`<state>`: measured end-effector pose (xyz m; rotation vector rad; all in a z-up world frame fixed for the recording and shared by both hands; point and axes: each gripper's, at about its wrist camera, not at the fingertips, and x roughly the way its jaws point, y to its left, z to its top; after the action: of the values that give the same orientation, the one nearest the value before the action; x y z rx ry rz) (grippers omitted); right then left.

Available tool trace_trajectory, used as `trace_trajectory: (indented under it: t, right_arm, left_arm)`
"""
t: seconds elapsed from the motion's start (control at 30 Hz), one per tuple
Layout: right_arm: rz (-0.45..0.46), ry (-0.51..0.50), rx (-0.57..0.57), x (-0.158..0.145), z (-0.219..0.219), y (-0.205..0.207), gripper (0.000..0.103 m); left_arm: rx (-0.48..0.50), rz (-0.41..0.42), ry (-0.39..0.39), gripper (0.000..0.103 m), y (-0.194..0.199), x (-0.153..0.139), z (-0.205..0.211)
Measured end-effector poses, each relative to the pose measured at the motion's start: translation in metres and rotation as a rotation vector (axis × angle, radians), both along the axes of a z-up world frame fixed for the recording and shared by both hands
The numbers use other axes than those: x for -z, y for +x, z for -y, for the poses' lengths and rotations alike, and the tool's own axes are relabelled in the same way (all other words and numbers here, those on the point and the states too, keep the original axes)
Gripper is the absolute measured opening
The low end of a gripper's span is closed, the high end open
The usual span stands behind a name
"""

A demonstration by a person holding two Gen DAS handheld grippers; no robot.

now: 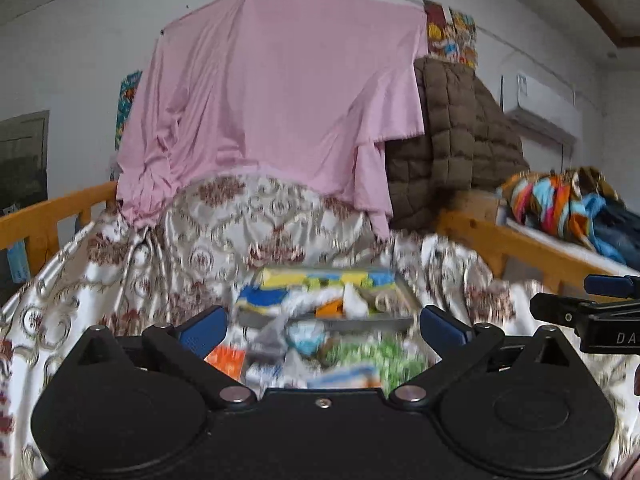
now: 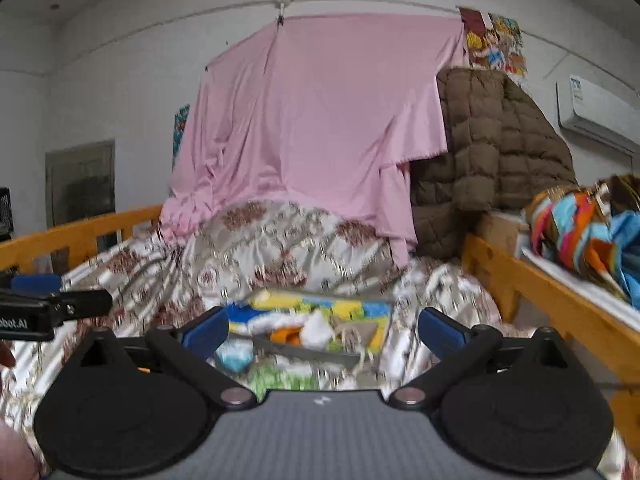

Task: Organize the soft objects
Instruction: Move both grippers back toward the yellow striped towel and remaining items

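while both the left gripper [image 1: 320, 328] and right gripper [image 2: 322, 330] hold jaws spread wide and empty, blurred soft objects [image 2: 312, 328] lie on the bed [image 2: 280, 240].

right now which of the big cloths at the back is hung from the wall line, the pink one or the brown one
The pink sheet, clipped to the line at its top. The brown quilted cover to its right is only heaped beside the bed.

Glossy satin bedspread [image 1: 100, 264], matt pink cloth [image 1: 280, 92], quilted brown jacket [image 1: 452, 132], varnished wooden bed rail [image 2: 552, 292]
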<state>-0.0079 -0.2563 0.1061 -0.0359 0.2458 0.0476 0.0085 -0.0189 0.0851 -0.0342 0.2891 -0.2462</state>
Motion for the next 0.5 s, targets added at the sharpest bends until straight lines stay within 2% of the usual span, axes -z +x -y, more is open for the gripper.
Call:
trace_trajectory:
  t: [0.17, 0.4, 0.5]
  right_arm:
    - [-0.119, 0.027, 0.031, 0.028, -0.003, -0.009, 0.103]
    - [-0.263, 0.003, 0.063, 0.054, -0.005, -0.004, 0.103]
    - [-0.323, -0.02, 0.067, 0.062, -0.006, 0.001, 0.103]
  left_arm:
    - [0.007, -0.064, 0.052, 0.102, -0.008, 0.024, -0.001]
    - [0.04, -0.16, 0.065, 0.102, -0.006, 0.053, 0.002]
    - [0.063, -0.199, 0.102, 0.102, -0.002, 0.061, 0.01]
